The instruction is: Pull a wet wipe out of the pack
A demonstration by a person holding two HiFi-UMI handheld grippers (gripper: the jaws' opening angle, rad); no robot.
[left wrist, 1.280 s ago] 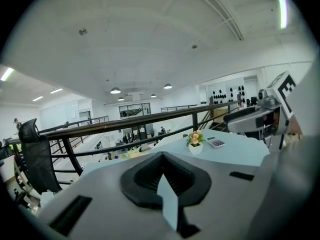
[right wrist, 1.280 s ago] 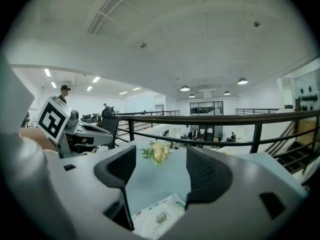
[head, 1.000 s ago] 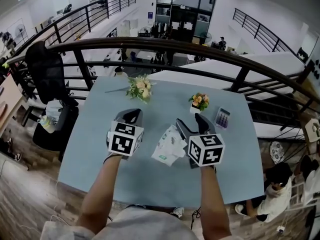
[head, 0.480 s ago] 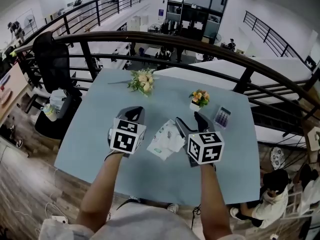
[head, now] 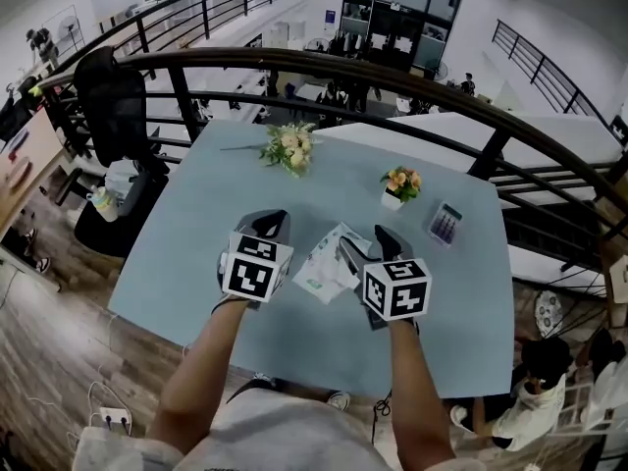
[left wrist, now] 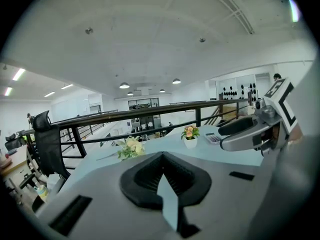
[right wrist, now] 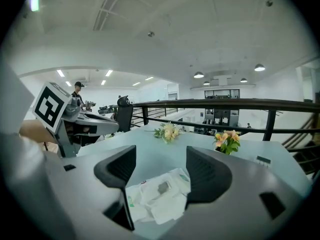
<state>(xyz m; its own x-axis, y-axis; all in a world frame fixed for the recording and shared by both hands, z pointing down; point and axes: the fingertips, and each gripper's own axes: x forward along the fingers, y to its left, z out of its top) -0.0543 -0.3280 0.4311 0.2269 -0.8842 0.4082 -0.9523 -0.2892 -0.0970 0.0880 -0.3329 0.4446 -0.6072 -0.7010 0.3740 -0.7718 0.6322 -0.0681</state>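
The white wet wipe pack (head: pixel 324 268) lies flat on the light blue table (head: pixel 196 224), between my two grippers. My right gripper (head: pixel 365 243) hangs just above the pack's right edge, open. In the right gripper view the pack (right wrist: pixel 157 199) shows in the gap between and below the spread jaws of the right gripper (right wrist: pixel 160 166). My left gripper (head: pixel 268 227) is to the left of the pack and apart from it. In the left gripper view the left gripper (left wrist: pixel 162 159) is shut with nothing in it.
A loose bouquet (head: pixel 289 148) lies at the table's far side. A small potted flower (head: pixel 397 184) and a calculator (head: pixel 444 224) stand at the far right. A black railing (head: pixel 392 77) runs behind the table, with a black chair (head: pixel 113 101) at the left.
My right gripper has edged left, so its left jaw now overlaps the pack's edge. The head camera has shifted a little. Neither gripper's jaws have changed.
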